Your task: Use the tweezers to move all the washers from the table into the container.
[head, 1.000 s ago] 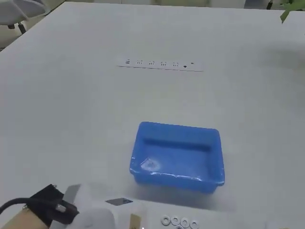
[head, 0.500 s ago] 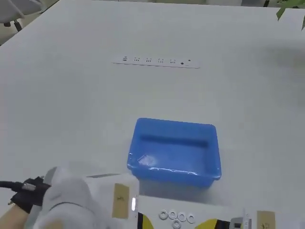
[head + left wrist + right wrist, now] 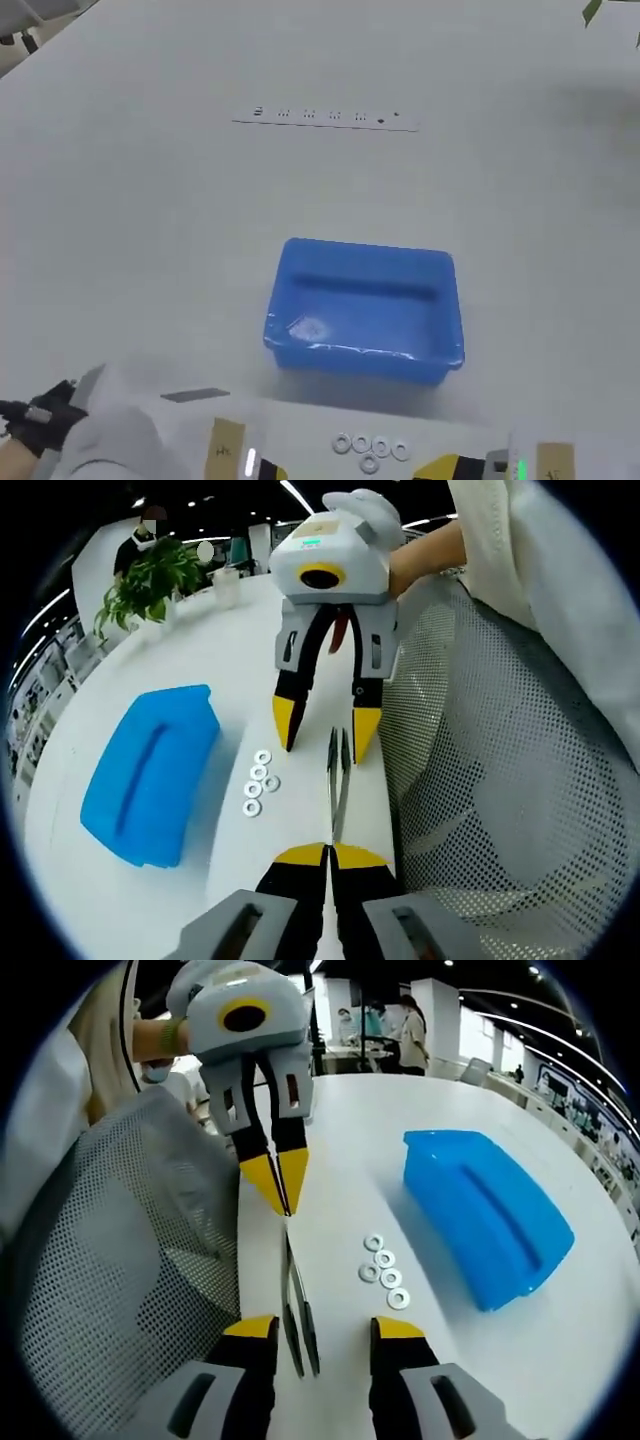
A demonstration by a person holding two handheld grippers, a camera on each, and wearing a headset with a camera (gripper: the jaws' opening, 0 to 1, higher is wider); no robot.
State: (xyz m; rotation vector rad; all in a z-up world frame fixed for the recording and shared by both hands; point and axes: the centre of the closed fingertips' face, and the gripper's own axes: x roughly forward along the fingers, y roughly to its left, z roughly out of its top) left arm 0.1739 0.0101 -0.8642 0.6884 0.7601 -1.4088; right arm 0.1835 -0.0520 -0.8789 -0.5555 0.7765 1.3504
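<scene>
Tweezers [image 3: 337,780] are the matter in hand: slim bare metal, 2 thin arms joined at 1 end and slightly splayed at the other, lying along the near edge of the table [image 3: 150,200]. The left gripper [image 3: 328,855] is clamped on the joined end, its yellow-tipped jaws pressed together. The right gripper [image 3: 325,1332] stands released, jaws spread with the 2 arms running between them. To do this step well, I judge the right jaws should close across the flats of both arms, partway along and square to them, so a squeeze brings the points together rather than twisting the tool. The left should let go only once that hold is firm. The 5 washers [image 3: 385,1270], small flat pale rings, sit in a loose cluster on the table just beside the tweezers, between them and the container [image 3: 360,362], none yet moved. The container is a rectangular blue plastic tray, glossy, with rounded corners. The table is matte white, and grey mesh [image 3: 480,780] lies beyond its edge.
</scene>
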